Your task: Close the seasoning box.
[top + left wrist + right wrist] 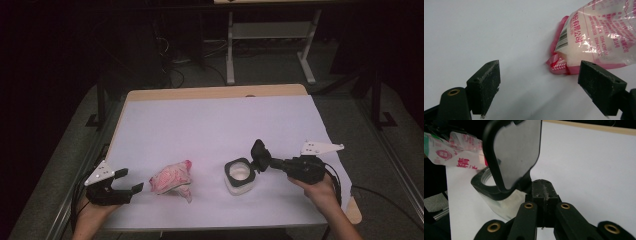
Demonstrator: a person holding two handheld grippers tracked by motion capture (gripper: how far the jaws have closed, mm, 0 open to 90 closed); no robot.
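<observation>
A crumpled clear bag with red print and white powder inside [172, 179] [596, 35] lies on the white sheet at the front left. My left gripper [131, 180] [539, 77] stands open just left of it, its jaws level with the bag's sealed corner and not touching it. A clear jar with a black rim [240, 176] [504, 207] stands at the front right, white contents inside. Its black hinged lid [259, 152] [514, 152] is tipped up, and my right gripper [270, 162] [543, 187] is shut on the lid's edge.
The white sheet [210, 125] covers most of the wooden table [215, 92]; its far half lies bare. Table edges are close to both hands at the front. Beyond the table are dark floor, cables and white desk legs [230, 55].
</observation>
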